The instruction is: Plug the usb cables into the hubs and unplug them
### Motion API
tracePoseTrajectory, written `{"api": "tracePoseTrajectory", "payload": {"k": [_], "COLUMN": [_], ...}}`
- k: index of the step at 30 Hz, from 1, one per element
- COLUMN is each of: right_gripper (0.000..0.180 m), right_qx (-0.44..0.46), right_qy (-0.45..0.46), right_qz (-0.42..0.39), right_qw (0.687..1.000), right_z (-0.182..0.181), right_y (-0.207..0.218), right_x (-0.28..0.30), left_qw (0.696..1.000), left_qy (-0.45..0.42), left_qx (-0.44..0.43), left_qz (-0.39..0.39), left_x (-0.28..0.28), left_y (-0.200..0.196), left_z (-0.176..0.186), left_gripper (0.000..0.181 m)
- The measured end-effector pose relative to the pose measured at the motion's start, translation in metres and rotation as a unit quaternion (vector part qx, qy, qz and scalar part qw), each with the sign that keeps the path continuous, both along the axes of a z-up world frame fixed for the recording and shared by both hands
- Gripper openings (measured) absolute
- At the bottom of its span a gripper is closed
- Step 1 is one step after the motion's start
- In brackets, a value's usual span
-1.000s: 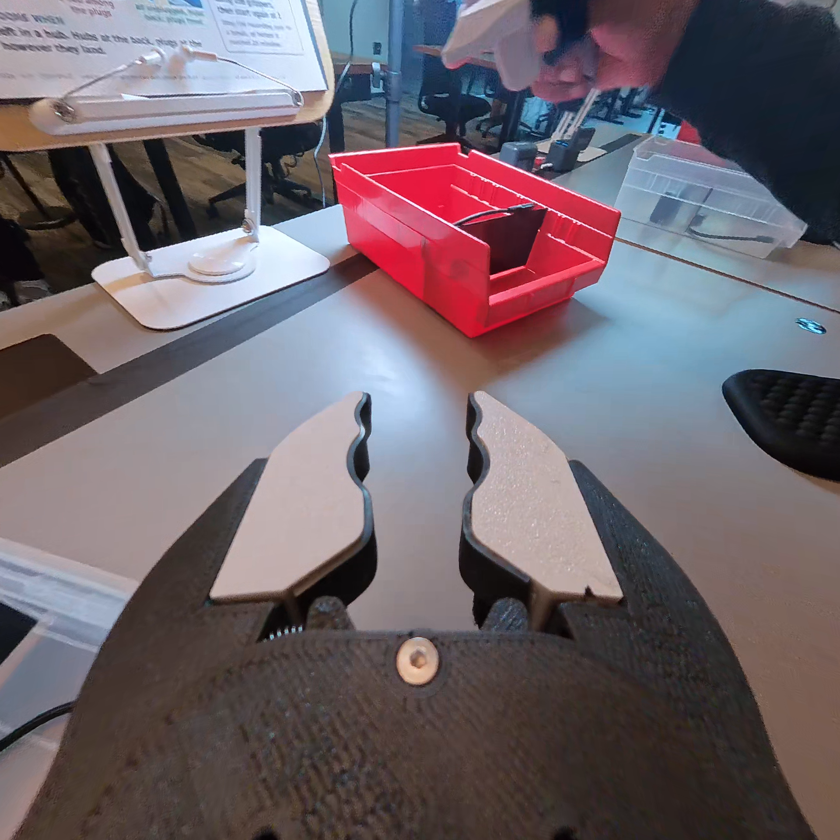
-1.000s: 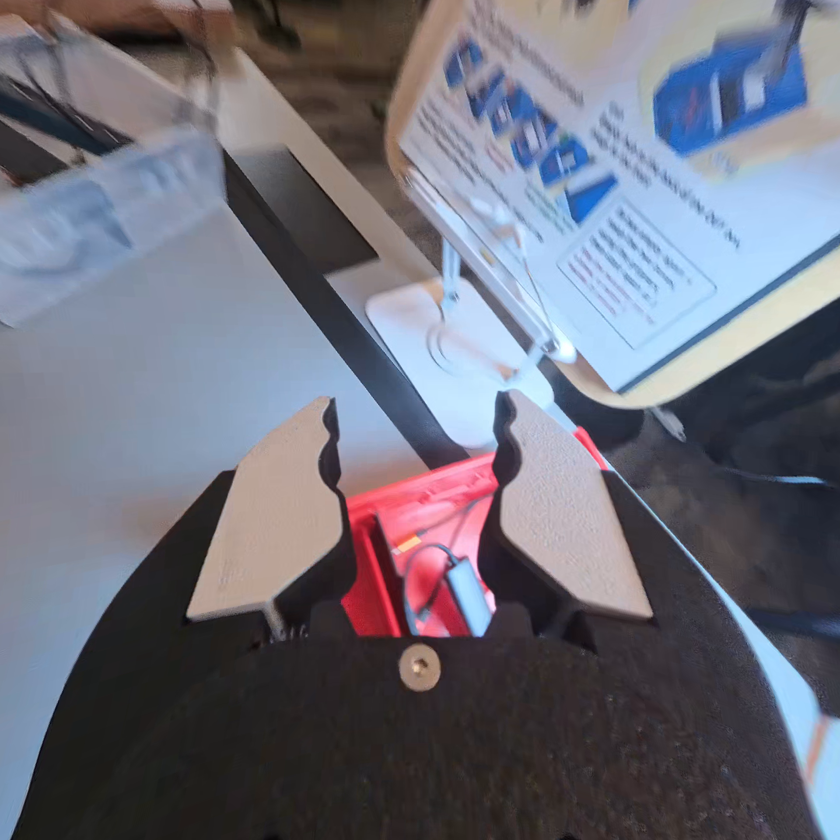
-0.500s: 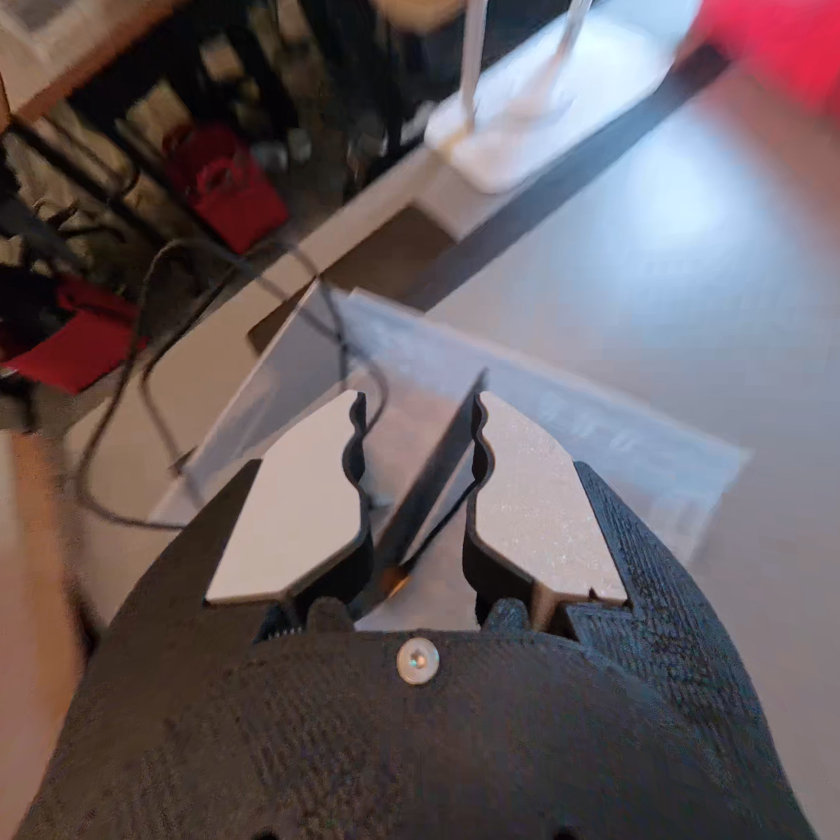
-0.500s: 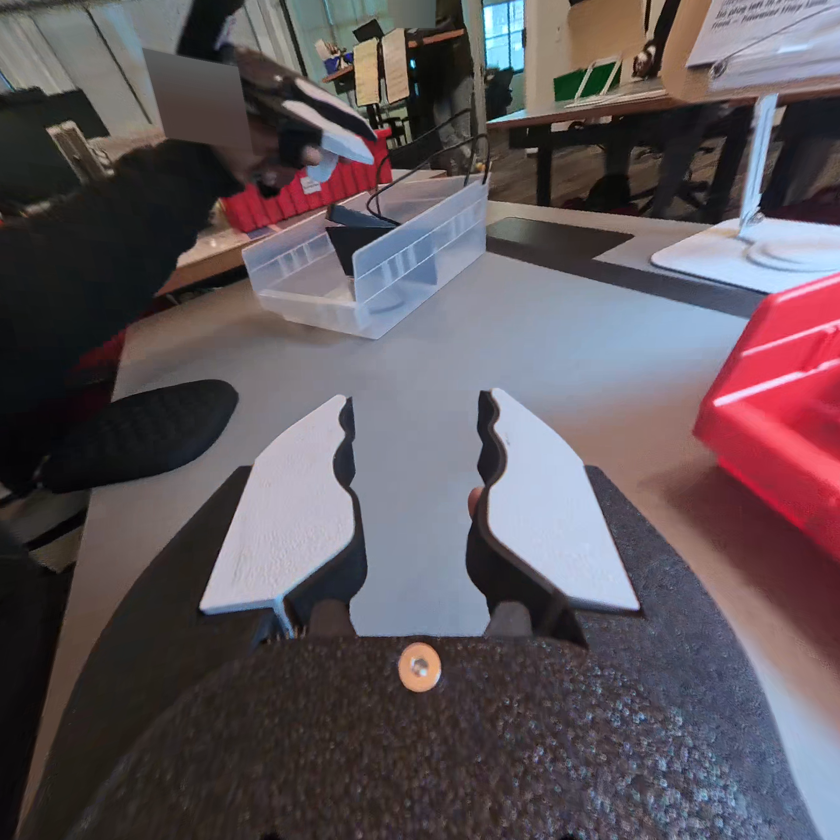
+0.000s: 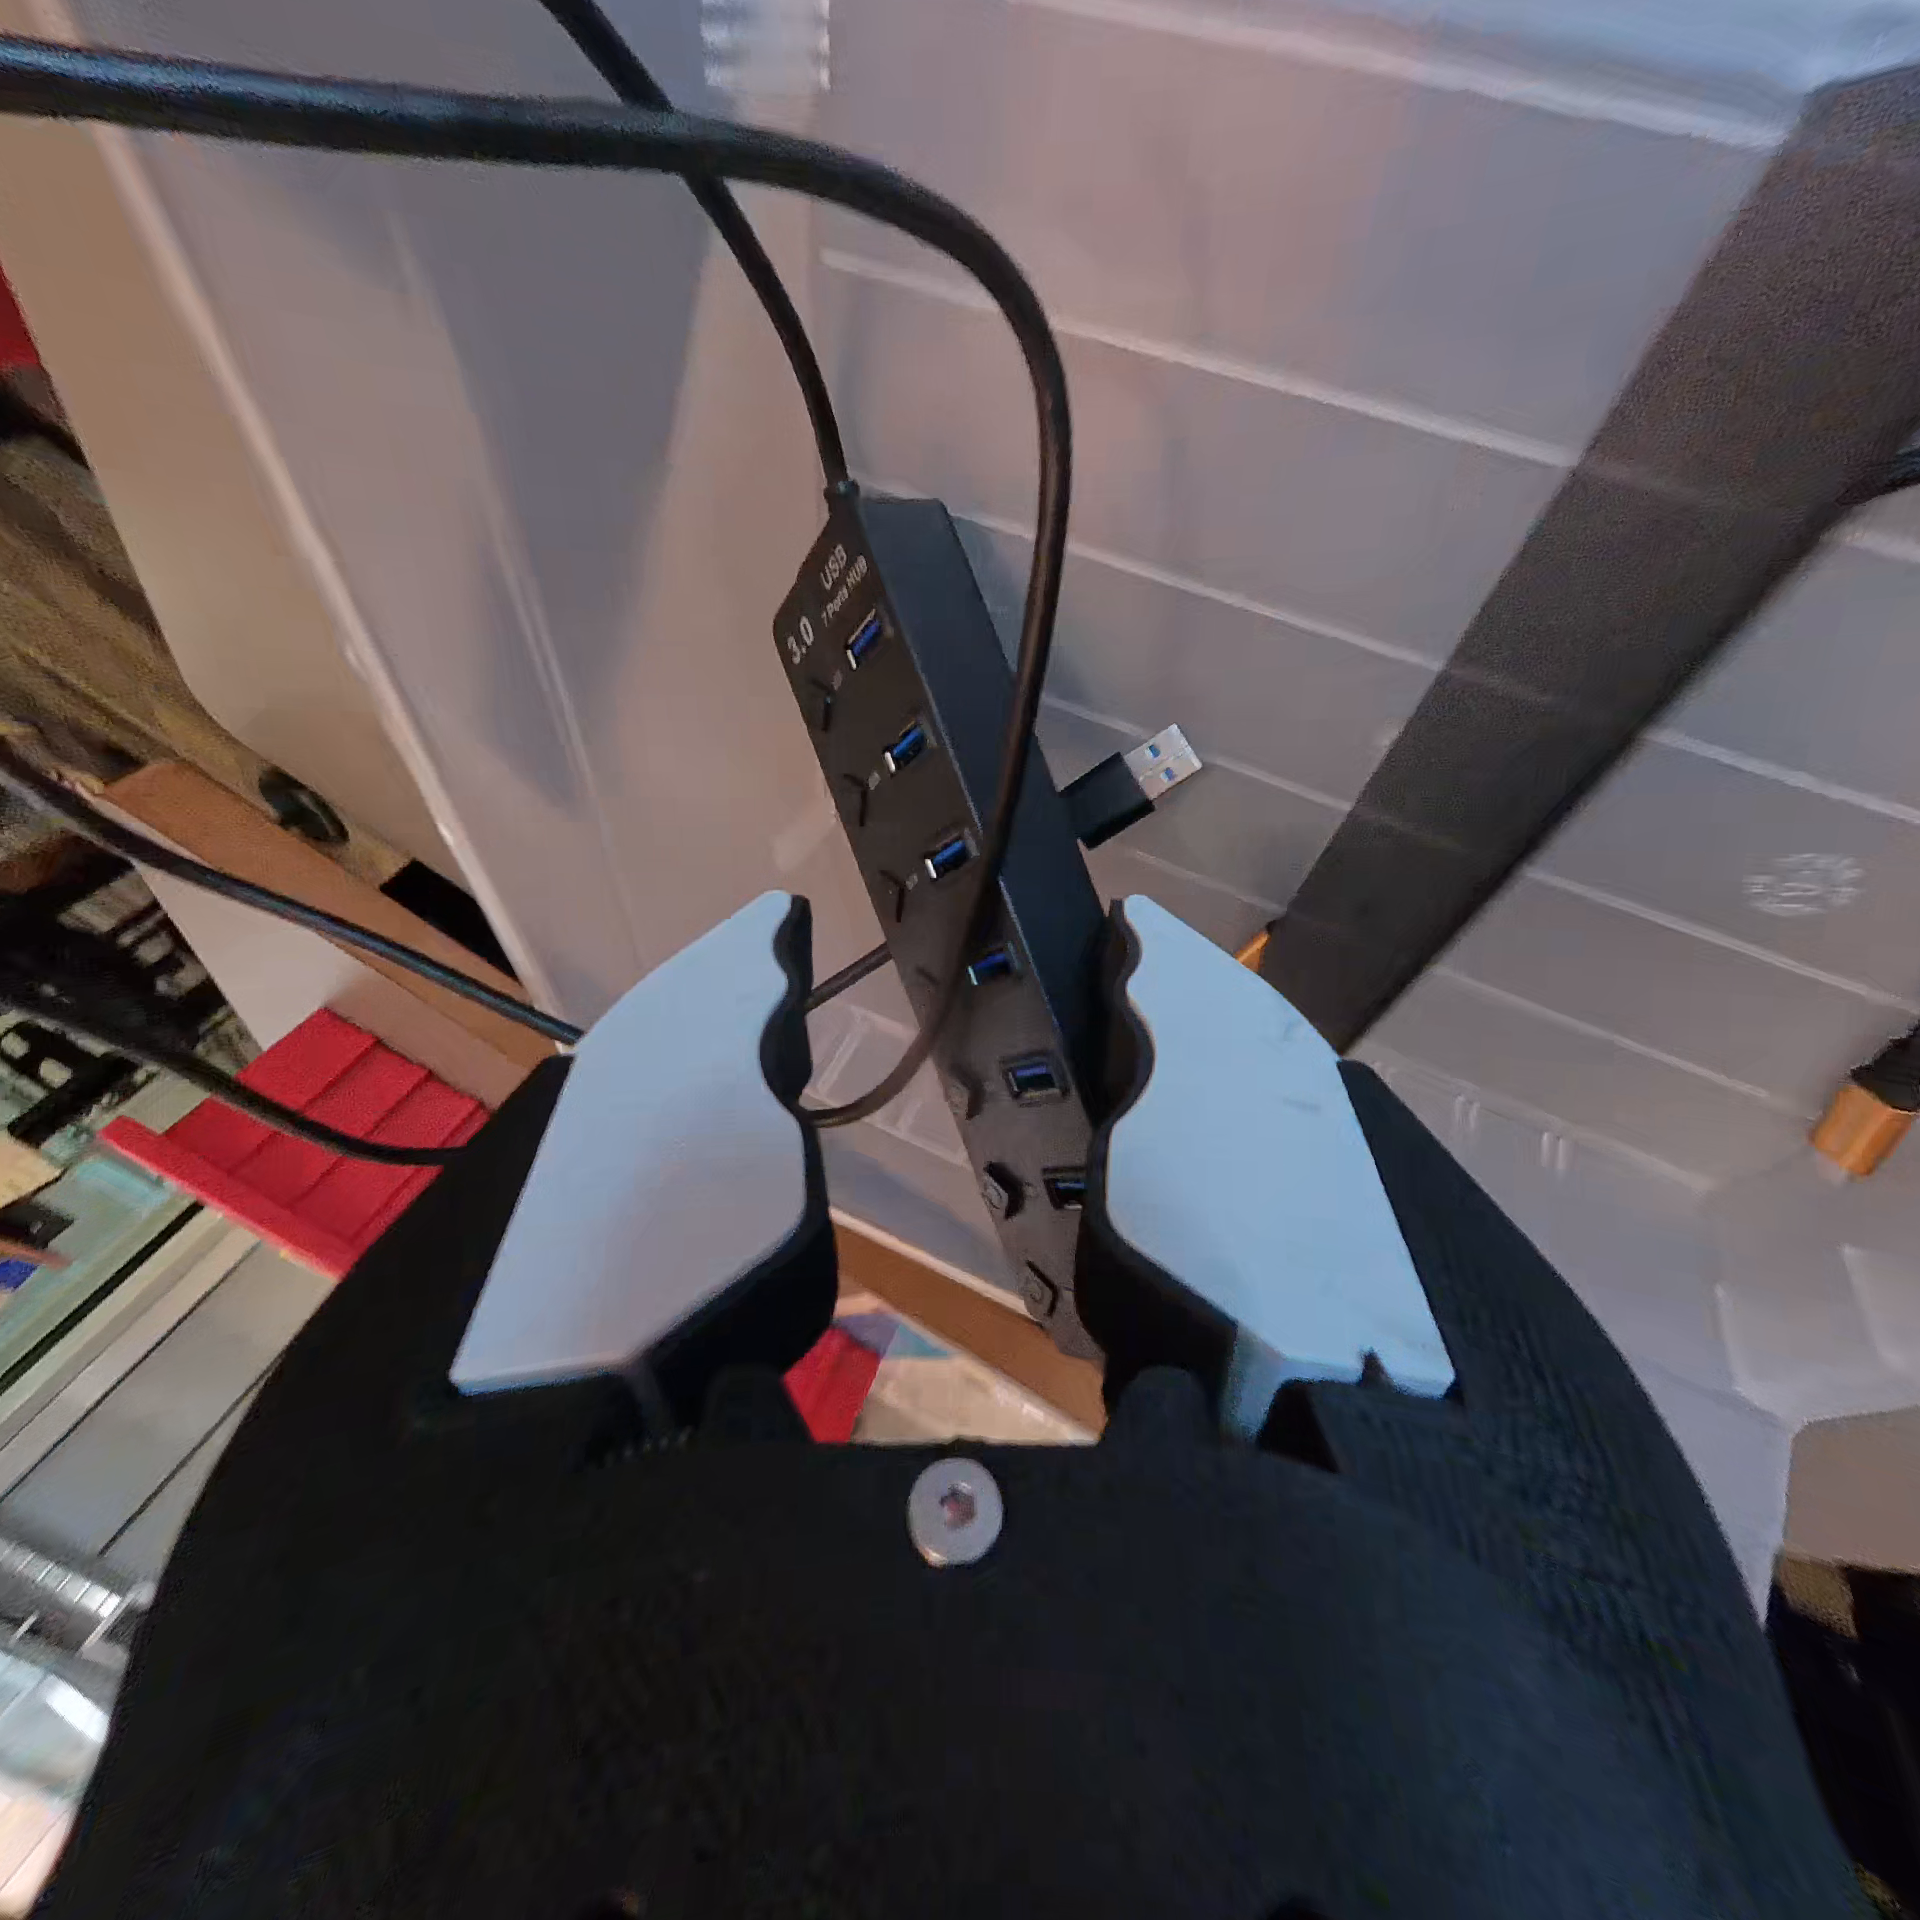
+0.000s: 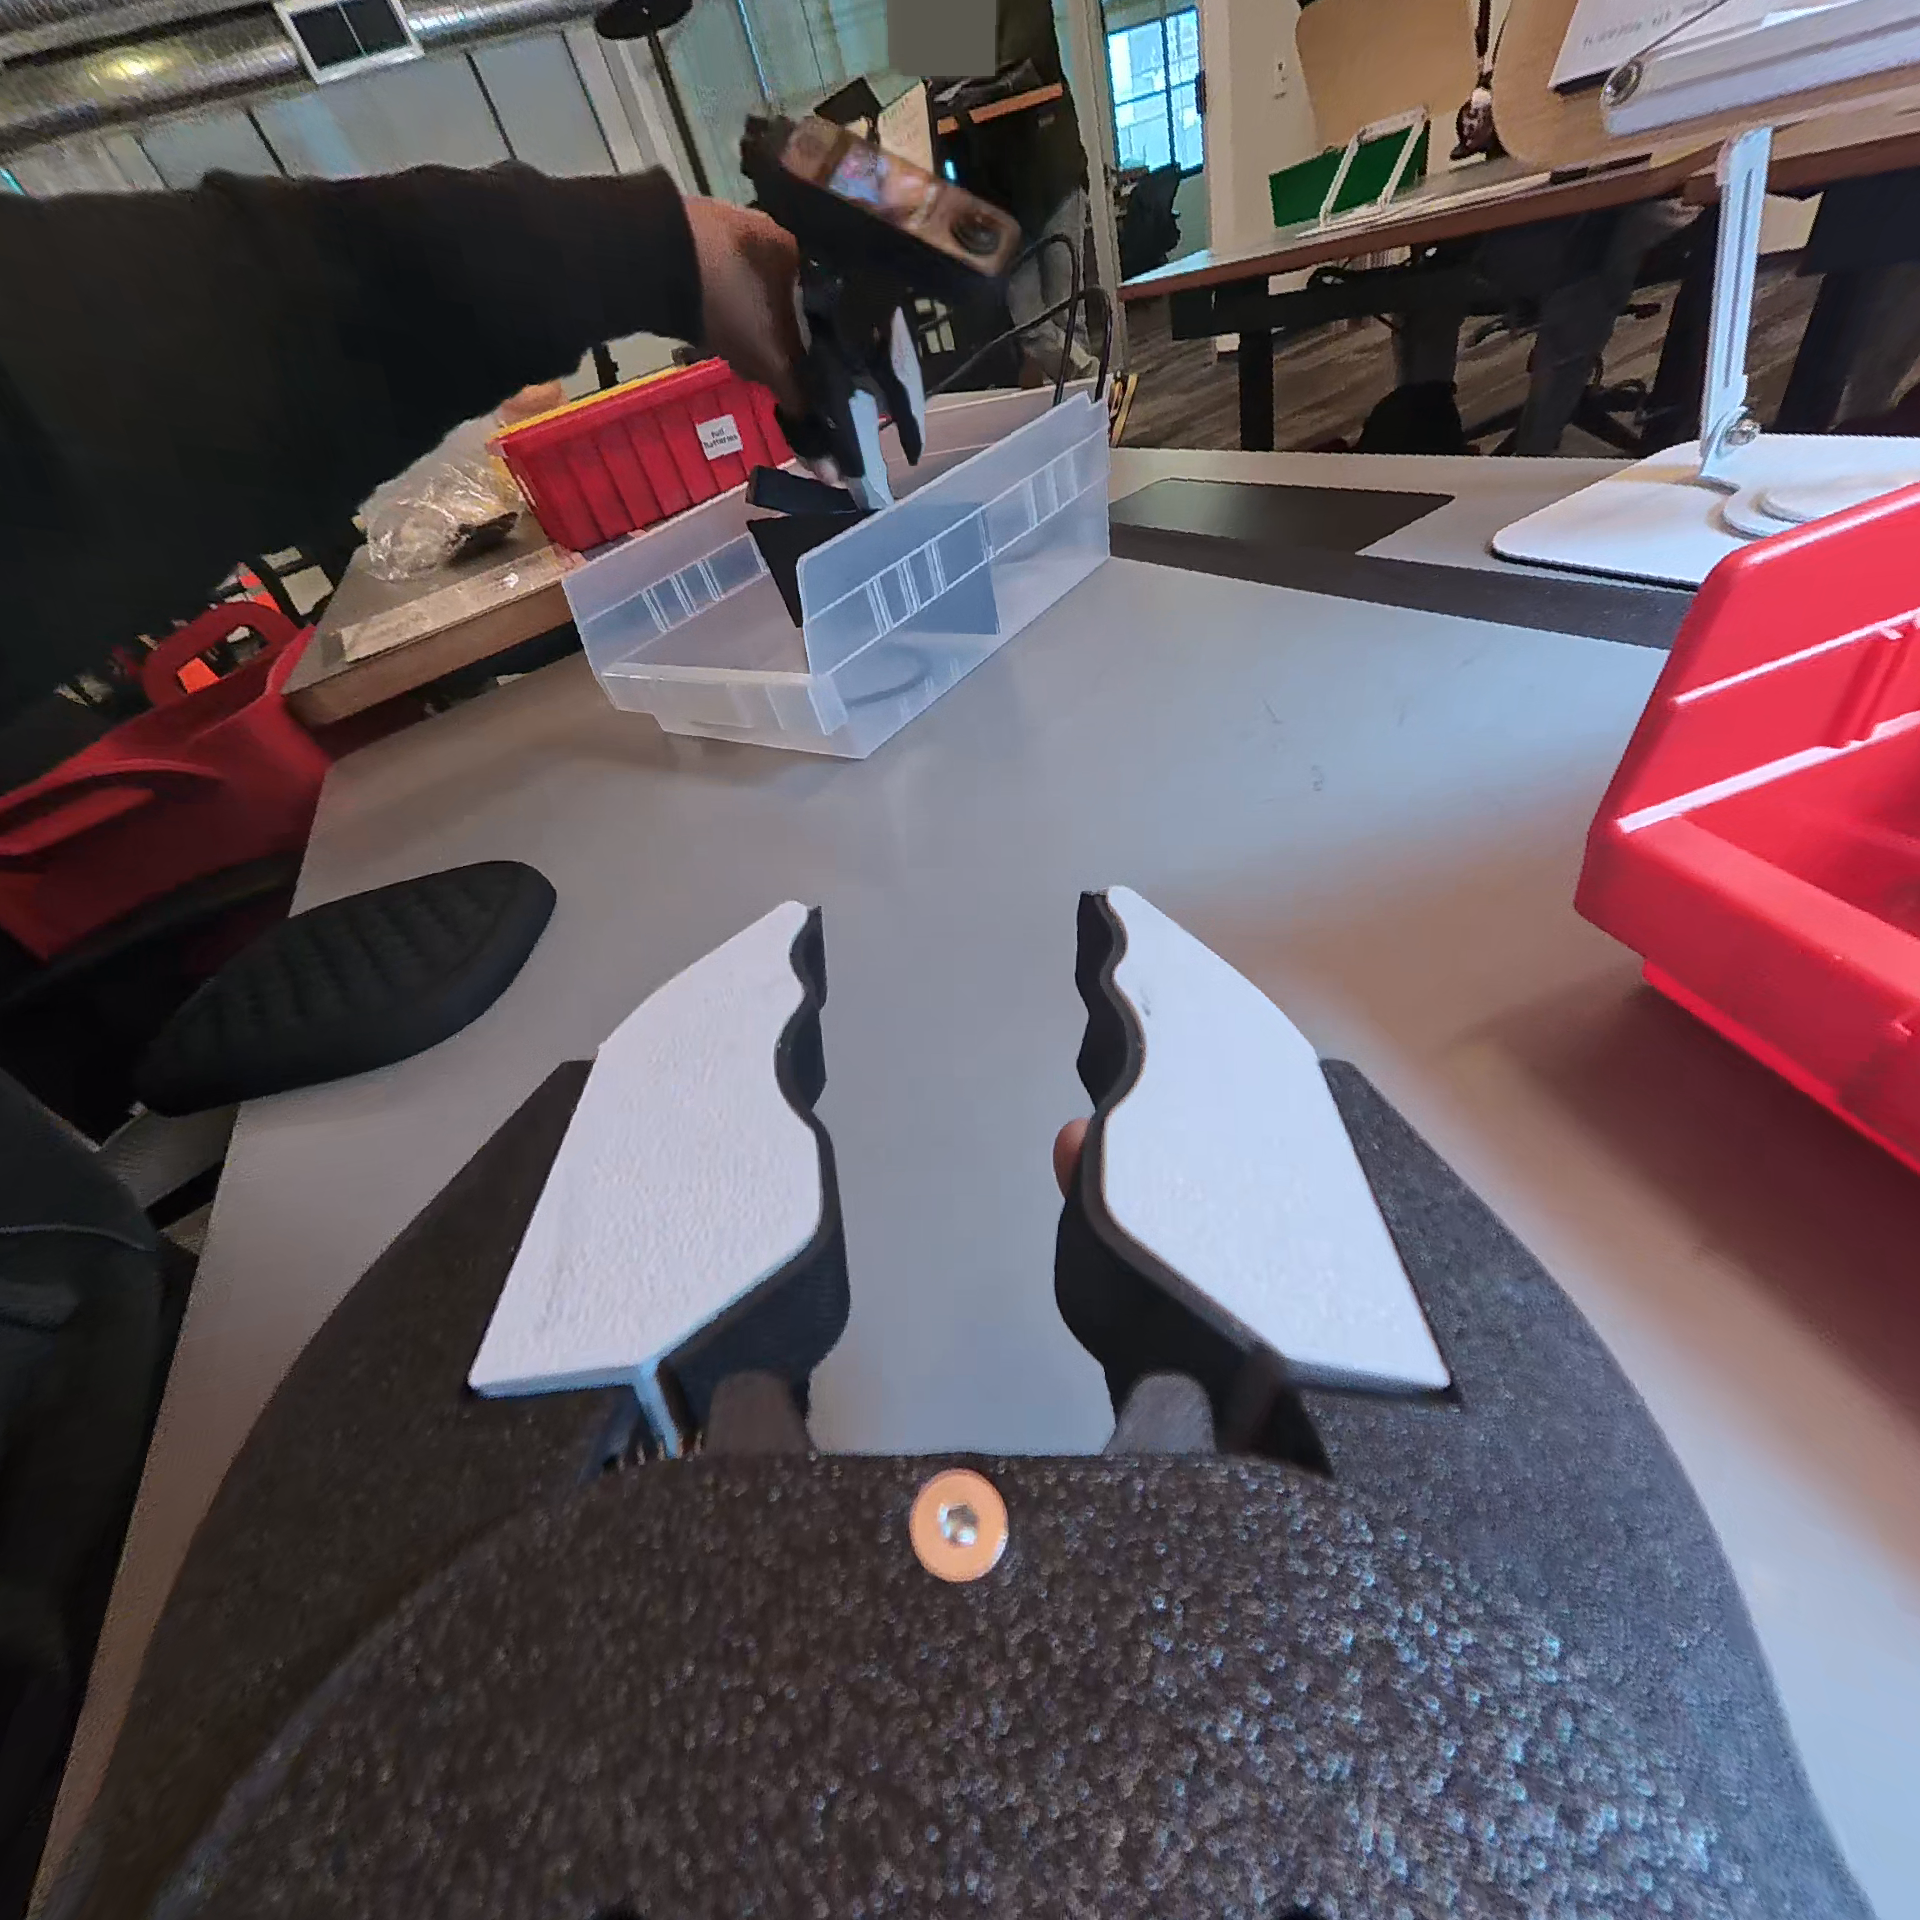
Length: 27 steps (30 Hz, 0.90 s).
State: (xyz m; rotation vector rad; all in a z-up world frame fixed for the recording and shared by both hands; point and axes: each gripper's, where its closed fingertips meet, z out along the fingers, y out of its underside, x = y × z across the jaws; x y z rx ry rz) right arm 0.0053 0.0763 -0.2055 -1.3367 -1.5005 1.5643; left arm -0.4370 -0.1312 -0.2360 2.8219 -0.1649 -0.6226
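Left gripper (image 5: 954, 997): fingers apart, reaching into the clear bin (image 6: 940, 582) near the tabletop's (image 6: 1143, 790) far left corner; black USB hub (image 5: 935, 831) stood tilted between the fingers, touching the right one, with clear space on the left; not clamped. Hub ports blue, all vacant. Hub cable (image 5: 1029, 499) looped over its face; plug (image 5: 1132, 779) free, just behind the hub. Black divider (image 5: 1558, 644) stood to the right in the bin.

Right gripper (image 6: 951, 997): fingers apart, empty, above bare tabletop. Red bin (image 6: 1766, 852) sat at the tabletop's right edge; black pad (image 6: 343, 977) beyond its left edge.
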Motion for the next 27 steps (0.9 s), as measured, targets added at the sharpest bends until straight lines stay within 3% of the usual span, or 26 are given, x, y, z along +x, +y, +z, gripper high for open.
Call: {"api": "tracePoseTrajectory", "payload": {"k": [6, 11, 13, 18, 22, 27], "right_gripper": [0.045, 0.042, 0.041, 0.040, 0.038, 0.037], "right_qx": [-0.013, -0.019, -0.011, 0.017, 0.053, 0.066], "right_qy": [-0.008, -0.007, -0.004, 0.012, 0.031, 0.056], "right_qz": [-0.002, -0.006, -0.005, 0.001, -0.003, -0.017], "right_qw": [1.000, 1.000, 1.000, 1.000, 0.998, 0.996], "right_z": [-0.002, -0.001, 0.001, 0.008, 0.015, 0.028], "right_y": [0.007, 0.011, 0.011, 0.006, 0.005, 0.007], "right_x": [0.001, 0.002, 0.003, 0.006, 0.006, 0.005], "left_qw": [0.994, 0.989, 0.989, 0.990, 0.961, 0.907], "left_qy": [-0.010, 0.069, 0.102, 0.082, 0.067, 0.094], "left_qx": [-0.097, -0.129, -0.096, 0.108, 0.250, 0.346], "left_qz": [0.051, -0.021, -0.056, -0.039, -0.098, -0.220], "left_x": [-0.008, -0.022, -0.025, 0.006, 0.073, 0.169], "left_y": [-0.012, -0.005, 0.002, 0.017, 0.040, 0.071], "left_z": [-0.025, -0.014, 0.013, 0.114, 0.203, 0.293], "left_gripper": [0.060, 0.031, 0.028, 0.027, 0.026, 0.026]}}
